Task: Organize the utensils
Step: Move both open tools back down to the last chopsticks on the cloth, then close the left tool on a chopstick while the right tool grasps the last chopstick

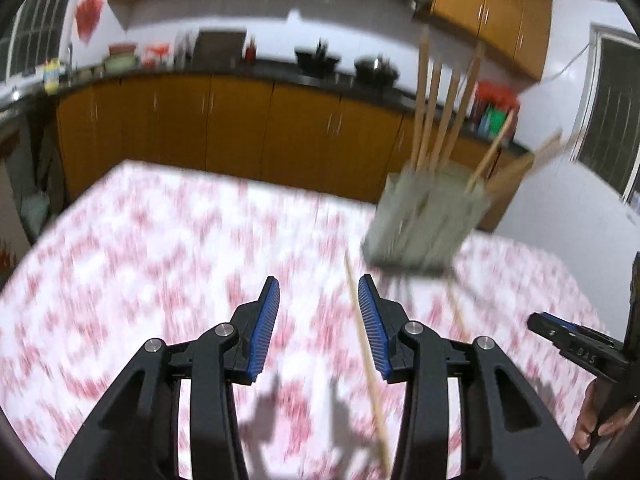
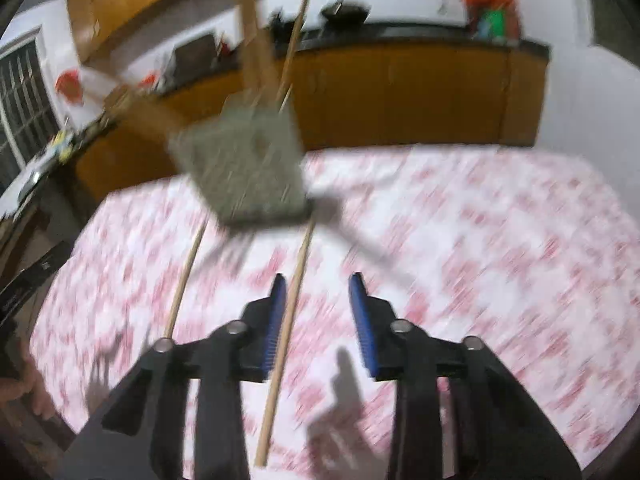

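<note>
Floral surface (image 1: 160,240): chopstick (image 1: 366,344) between spread left claw (image 1: 319,292); right claw (image 2: 318,288) spread too. Centre, pinch, drop in holder (image 1: 424,224) ahead.

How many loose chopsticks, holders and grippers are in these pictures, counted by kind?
Loose chopsticks on the tablecloth: 2
Holder: 1
Grippers, left gripper and right gripper: 2
Total: 5
Chopsticks inside the holder: too blurred to count.

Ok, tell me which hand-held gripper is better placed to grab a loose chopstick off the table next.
Right, narrowly. A chopstick lies inside the right hand-held gripper's open jaws. The left hand-held gripper, also open, has a second chopstick tight against one finger. Motion blur makes it close.
</note>
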A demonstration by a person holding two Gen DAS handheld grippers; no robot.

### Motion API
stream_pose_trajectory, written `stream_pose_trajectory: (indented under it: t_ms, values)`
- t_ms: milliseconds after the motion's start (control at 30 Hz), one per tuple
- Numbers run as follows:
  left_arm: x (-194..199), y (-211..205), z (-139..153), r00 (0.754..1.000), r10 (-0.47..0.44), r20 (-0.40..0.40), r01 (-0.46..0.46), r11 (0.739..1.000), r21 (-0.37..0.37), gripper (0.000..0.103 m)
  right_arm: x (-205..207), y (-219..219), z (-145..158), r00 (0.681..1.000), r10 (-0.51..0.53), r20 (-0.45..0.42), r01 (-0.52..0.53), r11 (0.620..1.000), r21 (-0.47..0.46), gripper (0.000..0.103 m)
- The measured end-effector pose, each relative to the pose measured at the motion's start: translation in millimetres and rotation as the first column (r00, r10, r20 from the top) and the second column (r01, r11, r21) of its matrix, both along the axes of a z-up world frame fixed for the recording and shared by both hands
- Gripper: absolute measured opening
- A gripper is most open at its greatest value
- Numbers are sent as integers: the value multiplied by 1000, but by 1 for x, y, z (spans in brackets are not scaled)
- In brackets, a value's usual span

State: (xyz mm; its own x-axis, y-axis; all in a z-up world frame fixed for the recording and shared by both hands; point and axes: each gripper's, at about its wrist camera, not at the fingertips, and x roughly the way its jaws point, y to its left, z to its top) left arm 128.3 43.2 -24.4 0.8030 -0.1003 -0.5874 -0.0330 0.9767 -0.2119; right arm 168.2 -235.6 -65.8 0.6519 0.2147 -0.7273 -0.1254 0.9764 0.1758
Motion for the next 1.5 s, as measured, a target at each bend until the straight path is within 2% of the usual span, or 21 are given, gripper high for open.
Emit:
stream_pose_trajectory:
  t_ms: [100,333,433,600,933,1067,1333,1500]
  values:
    - [-1,-5,-22,998,-21,-65,22,1000,10,42,-10,19,-25,998,40,-52,-41,999,-17,22]
    - [-8,-16,-43,991,-66,-114,69,997,21,42,-20,32,-47,994,60,-88,-65,996,-54,22]
    - [-7,-22,-46,989,-83,-126,86,996,16,42,-13,33,-54,993,56,-102,-64,995,-77,13]
    - [-2,-33,-53,982,-111,-150,115,993,18,41,2,19,-54,997,2,-83,-11,994,-105,9]
    - [7,-58,-62,969,-157,-191,166,986,33,41,41,-22,-56,990,-135,-44,127,982,-142,9]
    - [9,-62,-66,965,-165,-207,176,984,38,41,42,-27,-58,989,-145,-16,141,979,-148,9]
    - [9,-67,-71,957,-177,-228,193,980,46,41,46,-33,-58,989,-148,-20,144,982,-123,9]
    - [10,-68,-73,955,-174,-240,194,979,62,36,46,-33,-57,989,-148,-20,144,982,-121,9]
